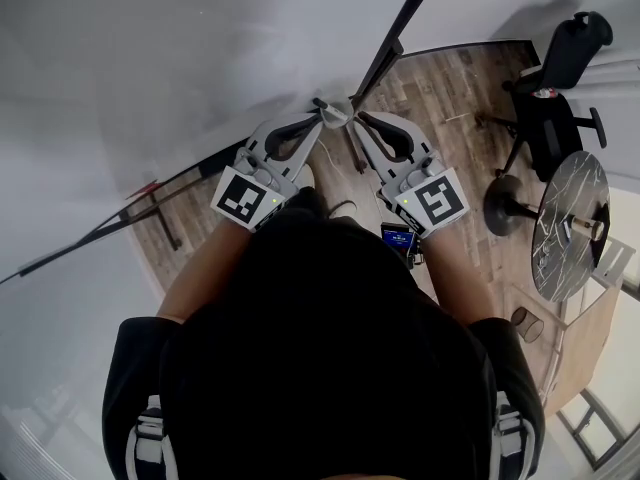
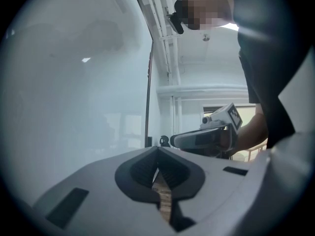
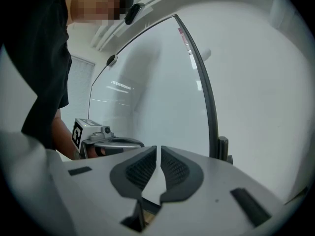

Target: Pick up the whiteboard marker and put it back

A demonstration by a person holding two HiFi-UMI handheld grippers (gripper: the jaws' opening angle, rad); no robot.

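- We judge the whiteboard marker to be light and stiff. Its smooth plastic barrel could roll or slip, so we would take it across the middle of the barrel, not at the cap.
- How it looks we cannot say. No view shows the marker, so we do not know where it is.
- The left tool [image 2: 158, 152] is closed, its pads meeting, with nothing in it. The right tool [image 3: 158, 154] has only a thin gap between its pads and is also empty.
- In the head view both tools point to 12 o'clock, at the lower corner of the large white dark-framed whiteboard [image 1: 200, 58], above the brown wooden floor [image 1: 440, 88].
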